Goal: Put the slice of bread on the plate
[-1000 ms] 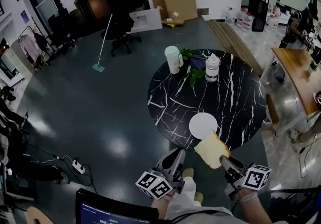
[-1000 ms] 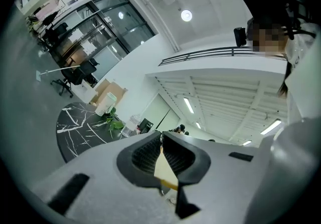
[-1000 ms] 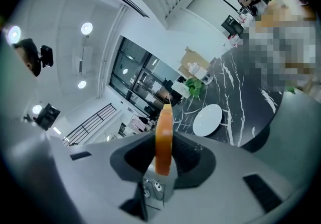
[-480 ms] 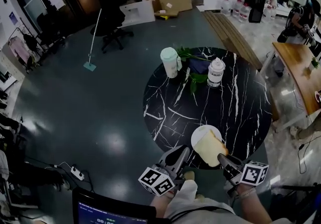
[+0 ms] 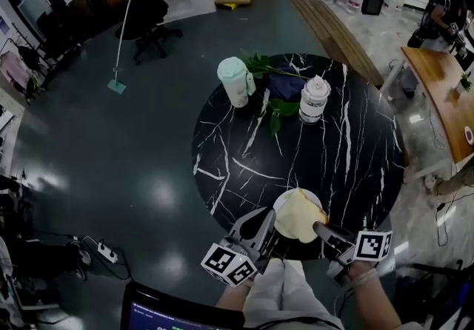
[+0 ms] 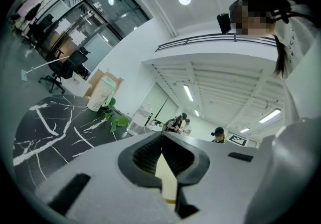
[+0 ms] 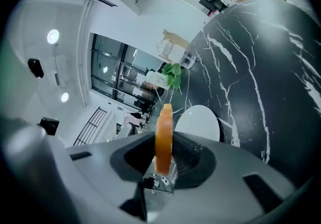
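A pale slice of bread hangs over the white plate at the near edge of the black marble table and hides most of the plate. My right gripper is shut on the slice's near edge. In the right gripper view the bread stands edge-on between the jaws, orange crust toward the camera, with the plate just beyond it. My left gripper sits just left of the bread, jaws shut and holding nothing. In the left gripper view its tips meet.
At the table's far side stand a pale green cup, a clear jar with a white lid, green leaves and a dark cloth. A wooden desk lies to the right; a laptop screen is at my feet.
Both grippers moved forward and down toward the table. The bread, earlier short of the table edge, now hangs over the plate. The right jaws kept their hold.
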### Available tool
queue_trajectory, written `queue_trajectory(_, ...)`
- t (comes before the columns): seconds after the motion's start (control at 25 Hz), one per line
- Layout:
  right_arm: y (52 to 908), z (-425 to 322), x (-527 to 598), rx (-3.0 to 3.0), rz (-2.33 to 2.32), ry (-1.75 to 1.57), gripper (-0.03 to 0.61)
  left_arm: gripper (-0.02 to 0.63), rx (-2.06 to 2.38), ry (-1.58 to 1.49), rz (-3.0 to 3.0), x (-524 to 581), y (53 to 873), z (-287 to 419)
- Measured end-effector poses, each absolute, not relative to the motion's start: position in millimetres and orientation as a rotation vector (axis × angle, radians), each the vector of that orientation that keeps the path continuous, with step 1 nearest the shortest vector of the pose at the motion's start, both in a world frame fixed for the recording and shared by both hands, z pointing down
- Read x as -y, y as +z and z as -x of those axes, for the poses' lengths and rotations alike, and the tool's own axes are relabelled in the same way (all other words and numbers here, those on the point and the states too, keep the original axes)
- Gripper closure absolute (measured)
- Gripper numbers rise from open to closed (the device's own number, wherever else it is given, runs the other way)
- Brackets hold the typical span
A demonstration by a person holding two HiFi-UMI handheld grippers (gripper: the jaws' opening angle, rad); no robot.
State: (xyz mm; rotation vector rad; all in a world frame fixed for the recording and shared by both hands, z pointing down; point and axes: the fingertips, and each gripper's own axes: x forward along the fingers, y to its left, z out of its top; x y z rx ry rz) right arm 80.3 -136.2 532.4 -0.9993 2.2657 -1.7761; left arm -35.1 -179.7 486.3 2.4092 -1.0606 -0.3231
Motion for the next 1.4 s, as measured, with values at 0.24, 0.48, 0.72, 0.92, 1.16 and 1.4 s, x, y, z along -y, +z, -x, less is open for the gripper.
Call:
queue_trajectory(0.24,560.3,-81.9,147.6,-2.183,0.923,-1.887,0.489,0.606,1.172,-0.371,-2.330,201.2,509.7,43.0)
queue_trajectory(0.48,571.3,-85.5,147.9,-2.119,0.854,-1.928,0.489,0.606,1.246,-0.341,-2.337,204.9,521.9,50.8)
queue_trajectory(0.72,585.1,-85.6,150.0,-2.075,0.838,-1.978,0.489,0.606,1.229,-0.373,-2.303,204.2,529.6,46.7)
queue_trajectory(0.92,586.4,-86.6,151.8,-2.208,0.941,-1.929,0.489,0.606,1.184,-0.401,-2.304,202.2,526.6,40.9)
queue_trajectory(1.16,582.1,-87.0,150.7,-2.549,1.147,-1.721,0.483,0.606,1.152,-0.422,-2.325,200.4,519.9,38.2)
queue_trajectory(1.4,586.9,-92.1,153.5,-2.765,1.366,-1.511,0.443,0.606,1.142,-0.467,-2.287,200.4,518.4,42.7)
